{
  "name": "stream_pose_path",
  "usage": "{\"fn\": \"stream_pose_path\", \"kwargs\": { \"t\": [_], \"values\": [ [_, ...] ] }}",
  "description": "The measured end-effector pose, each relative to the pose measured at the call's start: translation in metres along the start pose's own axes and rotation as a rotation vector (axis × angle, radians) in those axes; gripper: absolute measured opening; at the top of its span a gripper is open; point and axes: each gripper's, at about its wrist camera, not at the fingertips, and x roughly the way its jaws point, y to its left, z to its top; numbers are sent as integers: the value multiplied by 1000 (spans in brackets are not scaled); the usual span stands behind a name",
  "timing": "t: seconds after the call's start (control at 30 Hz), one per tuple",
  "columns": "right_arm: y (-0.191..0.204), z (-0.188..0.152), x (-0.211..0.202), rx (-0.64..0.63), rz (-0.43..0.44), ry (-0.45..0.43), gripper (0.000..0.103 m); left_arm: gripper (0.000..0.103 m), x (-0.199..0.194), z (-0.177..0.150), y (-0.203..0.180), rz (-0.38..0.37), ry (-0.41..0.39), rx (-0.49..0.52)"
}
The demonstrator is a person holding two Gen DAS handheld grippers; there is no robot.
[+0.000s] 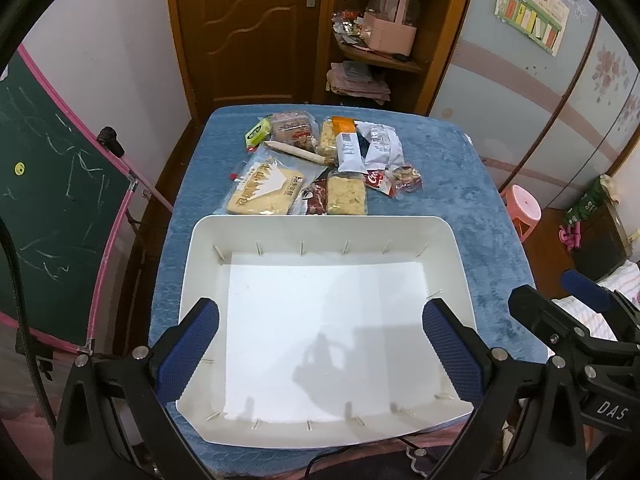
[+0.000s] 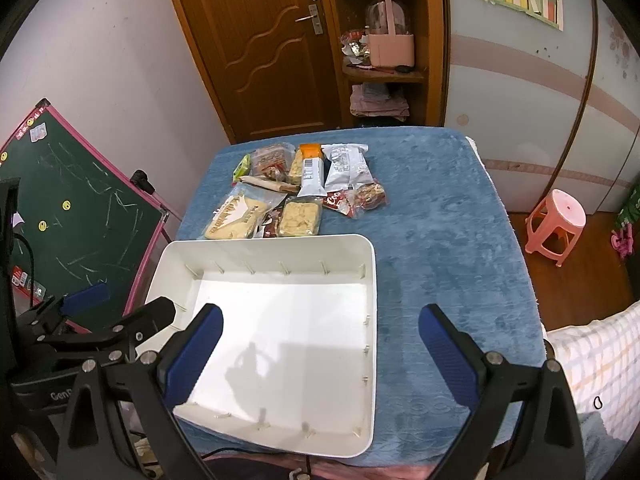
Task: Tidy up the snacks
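Observation:
A white plastic bin (image 1: 460, 256) (image 2: 370, 280) sits empty at the near end of the blue-covered table (image 1: 460, 184) (image 2: 440, 220). Beyond its far rim lies a heap of snack packets (image 1: 328, 160) (image 2: 304, 192): a large yellow cracker pack (image 1: 264, 192) (image 2: 236, 220), a smaller cracker pack (image 1: 346, 196) (image 2: 300, 216), a white wrapper (image 1: 380, 144) (image 2: 346, 166) and a green packet (image 1: 256, 132) (image 2: 242, 168). My left gripper (image 1: 320, 352) hangs open over the bin, holding nothing. My right gripper (image 2: 320, 356) is open above the bin's right wall, also holding nothing.
A green chalkboard with a pink frame (image 1: 52, 208) (image 2: 80, 224) leans at the table's left. A pink stool (image 1: 522, 208) (image 2: 556, 220) stands on the floor to the right. A wooden door (image 1: 240, 32) and shelf (image 1: 380, 40) are behind the table.

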Motion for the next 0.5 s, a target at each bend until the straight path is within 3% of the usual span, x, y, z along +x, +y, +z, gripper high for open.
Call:
{"fn": "stream_pose_path", "kwargs": {
  "t": [0.5],
  "values": [
    [5,7,10,-14,-2,24,99,101,7,7,3,21,17,14]
  ]
}}
